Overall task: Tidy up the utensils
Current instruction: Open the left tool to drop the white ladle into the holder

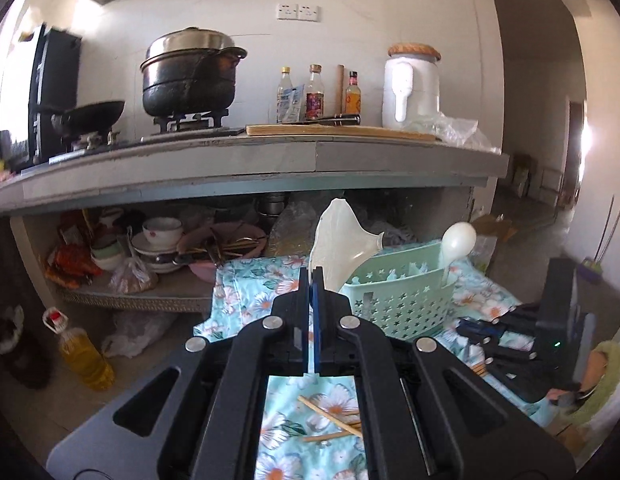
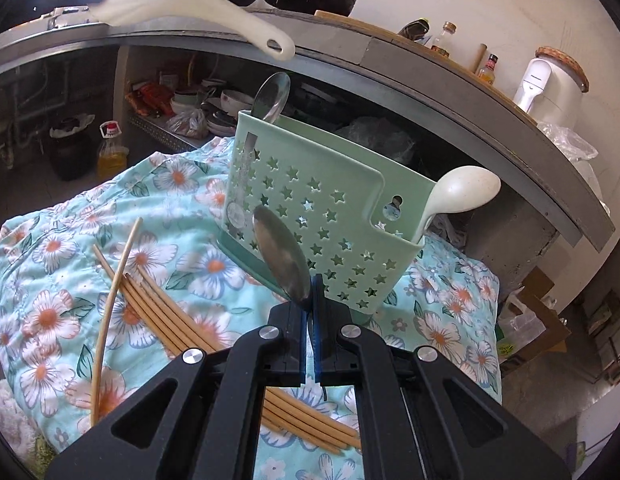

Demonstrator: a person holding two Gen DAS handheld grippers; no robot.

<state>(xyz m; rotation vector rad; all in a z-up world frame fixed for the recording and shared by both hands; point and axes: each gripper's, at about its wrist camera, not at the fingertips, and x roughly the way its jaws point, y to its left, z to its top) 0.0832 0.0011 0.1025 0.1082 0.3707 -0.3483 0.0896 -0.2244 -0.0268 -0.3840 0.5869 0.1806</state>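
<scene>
Chopsticks lie loose on the floral cloth under the right gripper, whose jaws clamp a metal spoon. Beyond, the left gripper pinches a white rice paddle above the green star-holed caddy, which holds a white spoon and a steel spoon.

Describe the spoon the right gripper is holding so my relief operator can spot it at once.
Find the green star-punched caddy standing on the floral cloth. Directly in front of it, the right gripper is shut on a metal spoon, bowl upward. The other metal spoon and the white plastic spoon already stand inside the caddy.
</scene>
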